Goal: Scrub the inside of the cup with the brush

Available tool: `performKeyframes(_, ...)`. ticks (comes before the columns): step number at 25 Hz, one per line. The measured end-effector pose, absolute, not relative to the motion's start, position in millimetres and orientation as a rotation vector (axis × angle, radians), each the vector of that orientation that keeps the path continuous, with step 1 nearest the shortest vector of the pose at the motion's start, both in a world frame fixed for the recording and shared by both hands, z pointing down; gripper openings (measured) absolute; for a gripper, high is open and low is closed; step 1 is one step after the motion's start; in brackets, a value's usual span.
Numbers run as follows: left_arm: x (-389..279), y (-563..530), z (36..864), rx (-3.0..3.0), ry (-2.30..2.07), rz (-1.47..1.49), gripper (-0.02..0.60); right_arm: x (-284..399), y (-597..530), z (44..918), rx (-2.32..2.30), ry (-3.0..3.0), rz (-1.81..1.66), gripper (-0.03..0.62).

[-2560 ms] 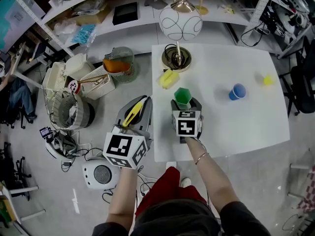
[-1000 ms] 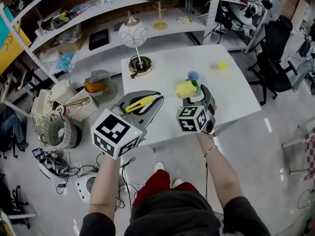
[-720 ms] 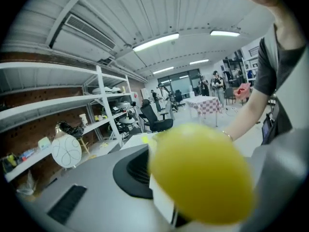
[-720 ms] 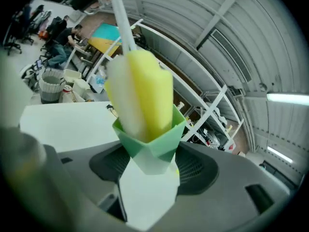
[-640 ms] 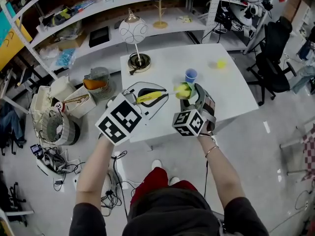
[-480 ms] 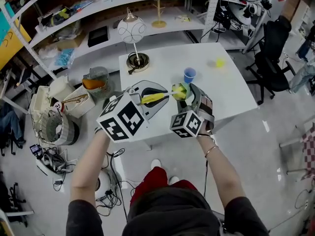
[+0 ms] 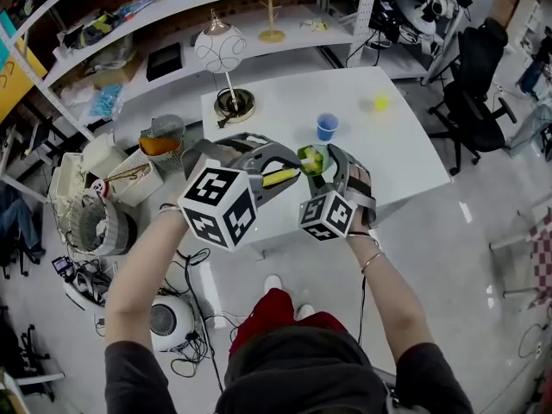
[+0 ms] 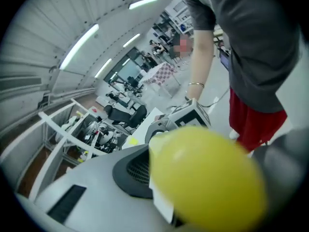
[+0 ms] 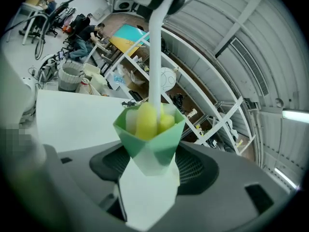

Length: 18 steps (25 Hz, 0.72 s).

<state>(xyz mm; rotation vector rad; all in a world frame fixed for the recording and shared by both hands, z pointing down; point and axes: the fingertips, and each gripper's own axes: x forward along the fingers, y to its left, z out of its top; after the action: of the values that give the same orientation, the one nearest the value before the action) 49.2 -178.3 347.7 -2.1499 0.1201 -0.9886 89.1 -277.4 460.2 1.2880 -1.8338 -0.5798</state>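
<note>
Quickly, by size: white table [image 7: 405,149] fills the middle of the head view, with metal shelving [image 7: 129,20] along the far side and a black office chair [image 7: 479,93] off its right edge. A globe lamp [image 7: 219,52] on a brass base stands at the table's far left corner. The left gripper [image 7: 285,169] reaches in from the left and the right gripper [image 7: 322,164] from the near side, and they meet over the near-left part of the table. The right gripper's jaws are clamped on the green cup [image 9: 150,129], one on each side of its lower, paler part, with the mouth facing away from the gripper's camera. The left gripper's jaws are closed on the brush handle [image 8: 207,178], the fat yellow end filling much of the left gripper view. In the right gripper view the brush's white stem [image 9: 155,47] comes down from above into the cup, and the yellow brush head [image 9: 147,120] sits inside the cup, below the rim. A blue cup [image 7: 327,126] stands upright on the table, just beyond the grippers. A small yellow object [image 7: 380,103] lies farther right on the table, apart from the blue cup; too small to tell what it is.
</note>
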Motion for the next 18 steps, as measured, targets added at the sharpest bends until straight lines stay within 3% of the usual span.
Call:
performKeyframes(11,45.6,-231.6,354.4,-2.955,0.753,-0.729,0.044,108.6,-295.4,467.6,1.363,-1.723,-0.538,0.304)
performKeyframes(18,24.9,-257.1,369.1,-3.485,1.19,-0.369,0.046,114.5,-302.1,469.3,1.353,-1.637,-0.596,0.304)
